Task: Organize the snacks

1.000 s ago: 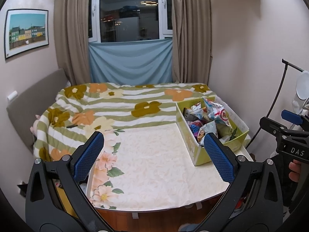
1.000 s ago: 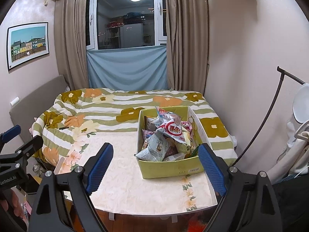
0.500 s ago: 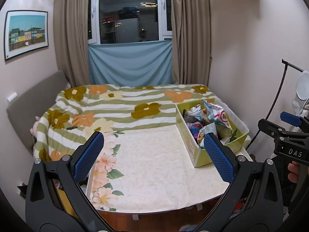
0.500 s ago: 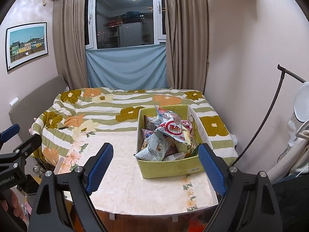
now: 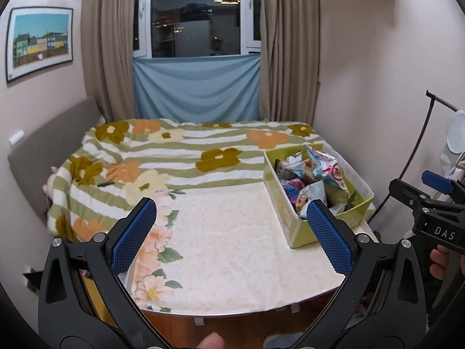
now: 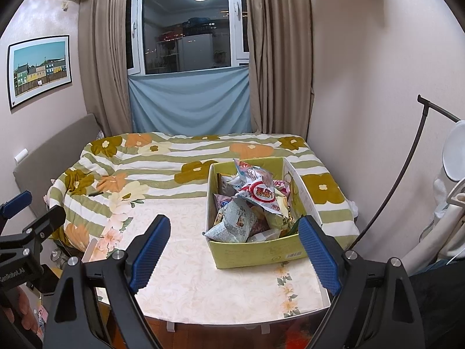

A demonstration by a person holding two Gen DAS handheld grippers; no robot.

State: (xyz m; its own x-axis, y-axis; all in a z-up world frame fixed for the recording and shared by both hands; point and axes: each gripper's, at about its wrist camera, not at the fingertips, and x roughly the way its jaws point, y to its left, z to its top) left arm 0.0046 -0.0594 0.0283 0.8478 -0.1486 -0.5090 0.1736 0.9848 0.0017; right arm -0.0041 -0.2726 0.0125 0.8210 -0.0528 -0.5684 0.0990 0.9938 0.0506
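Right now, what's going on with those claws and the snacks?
Left gripper open, empty. Right gripper open, empty. Snack packets heaped in green box on table. Nothing in the way.

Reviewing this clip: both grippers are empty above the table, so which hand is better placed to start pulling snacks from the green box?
Probably the right gripper. In its view the green box of snack packets sits almost straight ahead between its open jaws. For the left gripper, also open, the box lies off to its right side.
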